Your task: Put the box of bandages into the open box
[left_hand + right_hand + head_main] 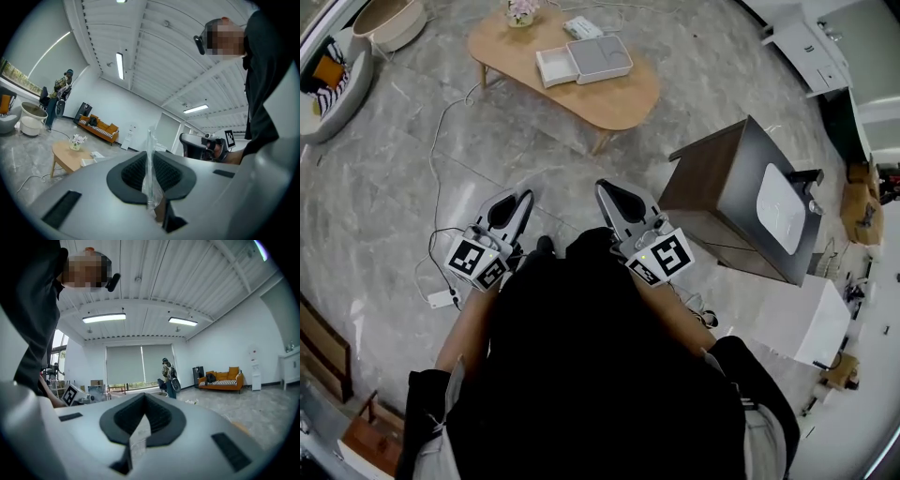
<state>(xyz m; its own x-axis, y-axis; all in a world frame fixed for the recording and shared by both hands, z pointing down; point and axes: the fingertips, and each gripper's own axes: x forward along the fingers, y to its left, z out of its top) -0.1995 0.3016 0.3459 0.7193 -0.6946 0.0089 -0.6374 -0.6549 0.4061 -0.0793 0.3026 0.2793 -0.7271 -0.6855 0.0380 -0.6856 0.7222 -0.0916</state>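
Far ahead stands a low wooden table [619,98]. On it lies an open box [586,61], a white tray beside a grey lid. A small white box [581,26] lies just behind it, and a flower vase [522,11] stands at the table's far edge. I hold both grippers close to my body, well short of the table. My left gripper [525,195] [150,161] has its jaws together, with only a thin clear plastic strip standing up between the pads. My right gripper [602,186] [143,401] is also shut, with a pale strip showing at the pads. Neither holds a task object.
A dark cabinet [741,192] with a white device [786,208] on top stands close on my right. A white cable [441,122] runs over the grey floor to an adapter [441,298] on my left. A round basket [389,21] sits far left. An orange sofa [101,126] lines the wall.
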